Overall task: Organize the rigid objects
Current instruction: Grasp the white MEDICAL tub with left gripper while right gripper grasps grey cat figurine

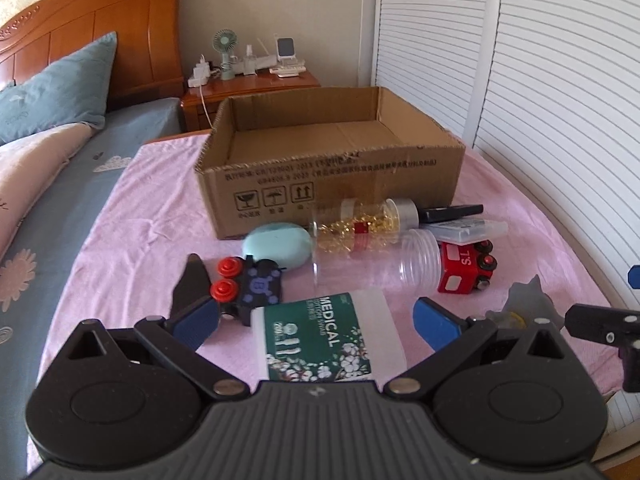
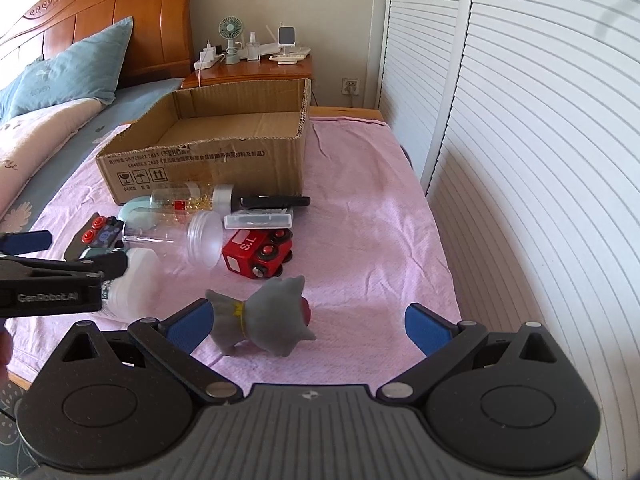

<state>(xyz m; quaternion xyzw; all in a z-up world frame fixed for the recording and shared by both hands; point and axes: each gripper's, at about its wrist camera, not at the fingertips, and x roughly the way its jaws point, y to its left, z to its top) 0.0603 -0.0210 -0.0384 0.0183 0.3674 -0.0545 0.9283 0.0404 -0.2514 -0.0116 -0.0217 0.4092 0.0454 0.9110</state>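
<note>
Between the left gripper's (image 1: 316, 320) spread fingers: a smooth plastic swab box (image 1: 320, 340).

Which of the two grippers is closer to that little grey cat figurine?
Right. The right gripper brackets the grey cat figurine, jaws open; the left gripper sits over the white cotton-swab box beside it.

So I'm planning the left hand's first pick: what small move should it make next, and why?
Probably ease the left gripper forward and close on the medical swab tub. Its jaws are open, the tub lies between them, and the cardboard box behind looks empty. The right gripper is also open, with the grey cat figure between its jaws.
</note>
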